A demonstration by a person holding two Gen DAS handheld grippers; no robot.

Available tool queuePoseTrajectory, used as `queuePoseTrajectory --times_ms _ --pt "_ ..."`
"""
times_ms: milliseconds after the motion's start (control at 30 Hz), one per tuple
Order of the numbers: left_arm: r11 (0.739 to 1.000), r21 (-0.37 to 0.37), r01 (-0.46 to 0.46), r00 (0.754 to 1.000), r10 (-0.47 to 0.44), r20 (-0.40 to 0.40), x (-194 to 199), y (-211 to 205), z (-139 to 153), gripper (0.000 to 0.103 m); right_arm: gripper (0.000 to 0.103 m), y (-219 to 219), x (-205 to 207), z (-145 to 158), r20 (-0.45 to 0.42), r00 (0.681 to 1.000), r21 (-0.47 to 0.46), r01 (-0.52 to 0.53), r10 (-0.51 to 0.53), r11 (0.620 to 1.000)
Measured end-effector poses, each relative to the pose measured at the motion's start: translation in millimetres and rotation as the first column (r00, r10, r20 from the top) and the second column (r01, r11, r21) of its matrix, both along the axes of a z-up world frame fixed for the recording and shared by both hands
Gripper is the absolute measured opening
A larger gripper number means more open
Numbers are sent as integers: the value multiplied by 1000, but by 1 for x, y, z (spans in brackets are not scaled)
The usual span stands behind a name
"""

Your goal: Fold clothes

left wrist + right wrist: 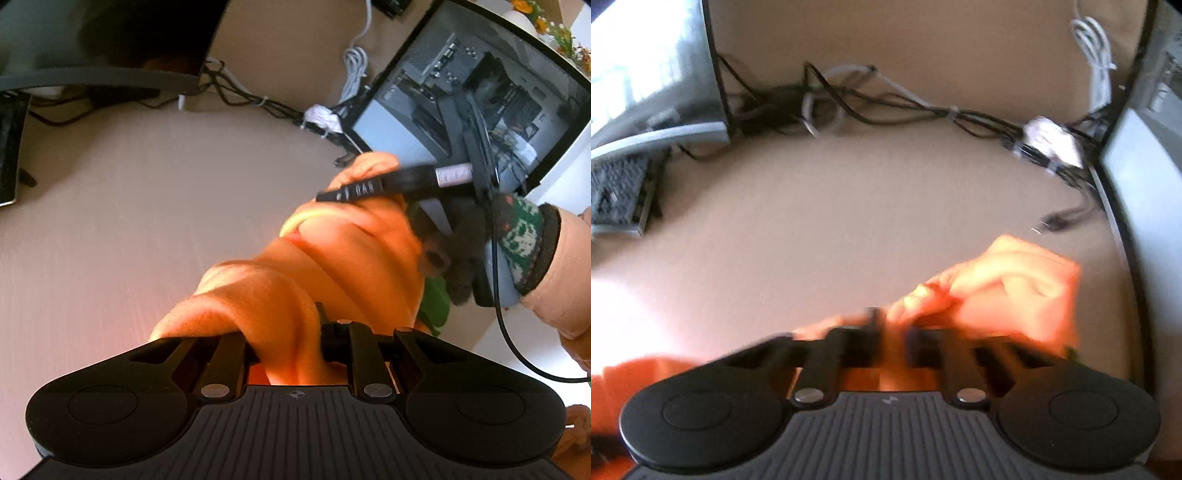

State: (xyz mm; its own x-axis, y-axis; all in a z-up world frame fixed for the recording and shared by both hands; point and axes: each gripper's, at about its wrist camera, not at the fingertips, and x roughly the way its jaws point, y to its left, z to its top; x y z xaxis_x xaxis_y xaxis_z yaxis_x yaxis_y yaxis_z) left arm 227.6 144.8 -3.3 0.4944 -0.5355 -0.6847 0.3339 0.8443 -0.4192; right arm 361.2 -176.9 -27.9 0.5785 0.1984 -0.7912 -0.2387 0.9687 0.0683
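An orange garment [295, 280] is bunched up and held off the beige table [147, 206]. In the left wrist view my left gripper [291, 350] is shut on a fold of it close to the camera. The right gripper [369, 192] shows there from the side, its black fingers shut on the garment's far end, with the gloved hand [517, 243] behind it. In the blurred right wrist view my right gripper [890, 332] is shut on the orange garment [1004, 291], which rises in a bunch to the right. More orange cloth [624, 384] shows at the lower left.
A monitor [103, 44] and a keyboard [9, 147] stand at the back left. A glass-sided computer case [480, 92] stands at the right. Tangled black and white cables [886, 99] run along the back of the table. A loose cable plug [1056, 221] lies near the case.
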Motion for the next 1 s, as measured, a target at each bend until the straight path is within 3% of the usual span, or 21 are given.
queuePoseTrajectory --times_ms 133,200,300,400,467,533,600,700,733,767,800,867,1000 --pt "989 -12 -148 982 148 116 12 38 32 13 5 -15 -12 61 243 965 102 78 -101 992" --pt "981 -32 -192 967 195 165 16 56 48 13 5 -31 -20 79 295 942 137 125 -161 983" --pt "979 -43 -197 967 201 158 20 65 48 13 5 -50 -30 64 257 942 144 183 -216 972" --pt "983 -2 -183 979 183 93 31 56 22 14 5 -51 -35 20 232 947 43 217 -221 975" --pt "981 1 -192 980 192 57 41 56 9 18 13 -44 -33 -2 245 954 -32 184 -171 982" --pt "974 -8 -224 974 225 31 53 61 1 19 14 -41 -28 -1 243 956 -7 171 -165 985" --pt "960 -73 -271 961 274 36 67 73 10 19 14 -41 -26 19 284 945 60 149 -160 987" --pt "924 -182 -336 934 352 65 87 92 33 32 17 -35 -19 56 399 909 97 86 -118 992" --pt "912 -206 -354 924 375 71 95 98 40 40 31 -31 -15 65 426 900 82 66 -95 994" --pt "905 -218 -365 919 388 71 102 102 43 51 56 -27 -10 71 433 899 63 44 -67 997" --pt "900 -213 -381 914 401 62 104 106 44 56 64 -25 -8 72 429 902 47 34 -50 998" --pt "889 -194 -414 903 429 40 108 112 45 70 66 -24 -6 70 420 907 17 26 -31 1000" --pt "898 -188 -398 912 409 21 87 121 37 79 66 -16 -42 67 466 881 -44 -71 83 996"
